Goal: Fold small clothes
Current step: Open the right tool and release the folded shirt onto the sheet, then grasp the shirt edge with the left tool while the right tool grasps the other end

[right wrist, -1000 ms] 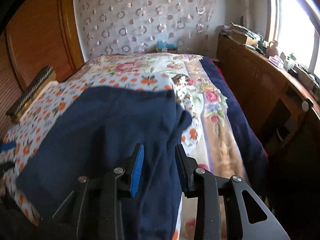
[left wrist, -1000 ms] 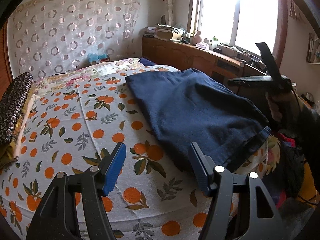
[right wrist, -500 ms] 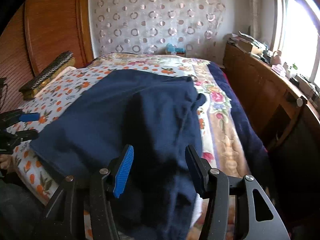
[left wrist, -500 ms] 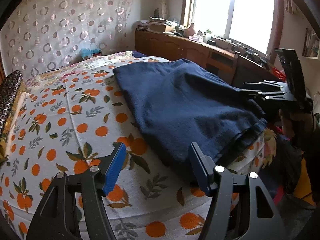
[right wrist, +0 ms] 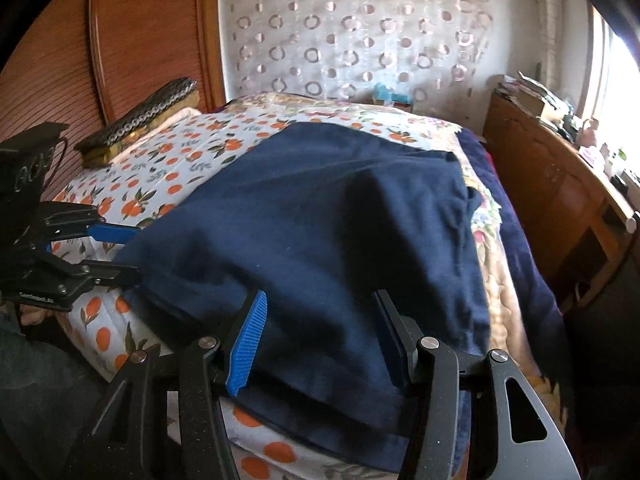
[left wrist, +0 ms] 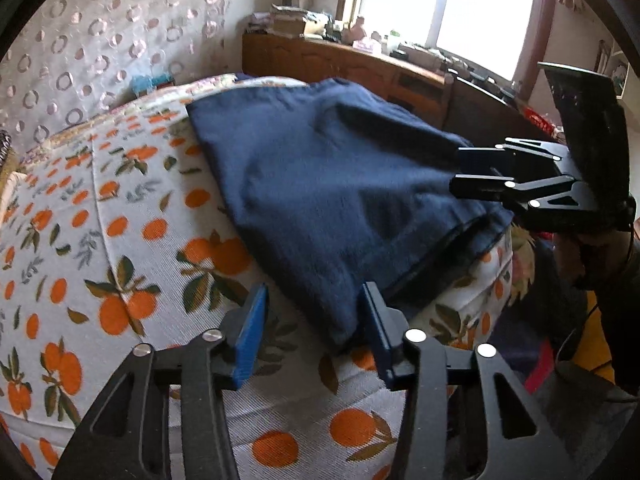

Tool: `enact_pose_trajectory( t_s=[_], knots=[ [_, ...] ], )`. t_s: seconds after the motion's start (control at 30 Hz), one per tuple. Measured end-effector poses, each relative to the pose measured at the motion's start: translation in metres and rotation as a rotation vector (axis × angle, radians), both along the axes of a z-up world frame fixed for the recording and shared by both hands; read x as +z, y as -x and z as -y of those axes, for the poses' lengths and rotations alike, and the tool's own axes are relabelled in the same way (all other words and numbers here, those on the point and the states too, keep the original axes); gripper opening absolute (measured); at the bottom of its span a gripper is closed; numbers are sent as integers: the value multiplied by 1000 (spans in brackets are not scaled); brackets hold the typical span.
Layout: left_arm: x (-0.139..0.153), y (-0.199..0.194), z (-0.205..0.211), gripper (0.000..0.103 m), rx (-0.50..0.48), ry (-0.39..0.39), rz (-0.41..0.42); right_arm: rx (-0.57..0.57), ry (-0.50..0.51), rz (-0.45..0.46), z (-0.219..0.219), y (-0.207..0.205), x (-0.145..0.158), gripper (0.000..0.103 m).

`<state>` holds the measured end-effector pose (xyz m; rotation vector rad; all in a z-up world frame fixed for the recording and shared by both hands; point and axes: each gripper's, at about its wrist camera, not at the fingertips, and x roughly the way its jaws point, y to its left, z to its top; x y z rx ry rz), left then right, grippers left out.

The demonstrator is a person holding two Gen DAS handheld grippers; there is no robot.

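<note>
A navy garment (left wrist: 336, 184) lies spread on the orange-print bedsheet (left wrist: 120, 240), its hem at the bed's near edge. My left gripper (left wrist: 312, 332) points down at the garment's near corner. Its jaws are closing, with the corner between the blue pads (left wrist: 250, 336) and a gap still showing. In the right wrist view the left gripper (right wrist: 134, 254) straddles that same corner. My right gripper (right wrist: 318, 340) stands open over the hem at the other corner, cloth (right wrist: 320, 220) lying between and under its fingers. The left wrist view shows the right gripper (left wrist: 456, 170) at the garment's right edge.
A dark patterned cushion (right wrist: 140, 120) lies by the wooden headboard (right wrist: 152, 32). A wooden cabinet (right wrist: 560, 184) with clutter runs under the window. A dark blue blanket (right wrist: 520, 248) hangs on the bed's right side. A person's hand (left wrist: 592, 248) holds the right gripper.
The left gripper has come closer to the garment's near corner and its jaws have narrowed around it. The right gripper's jaws have widened and it has shifted along the hem.
</note>
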<state>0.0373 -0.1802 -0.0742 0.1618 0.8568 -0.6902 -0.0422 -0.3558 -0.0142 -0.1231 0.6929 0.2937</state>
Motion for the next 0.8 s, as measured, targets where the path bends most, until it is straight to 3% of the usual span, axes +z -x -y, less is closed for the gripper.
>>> enact_pose_trajectory(
  t_s=[0.17,0.2,0.23,0.5,0.63,0.8],
  knots=[
    [1,5,1,25,-37,24,-14,14,-3,-16,1,3,-4,60],
    [2,5,1,15,-43,29,-13,19,-6,-20,1,4,-5,61],
    [4,6,1,11,-47,43,-10,25,-7,-24,0,5,-6,61],
    [54,1,5,8,-29,126,122,82,-2,-14,-11,18,-4,69],
    [67,-2,8,8,-33,166,135,105,22,9,-17,28,0,69],
    [73,-6,11,8,-21,161,167,108,67,13,-21,29,-5,70]
  ],
)
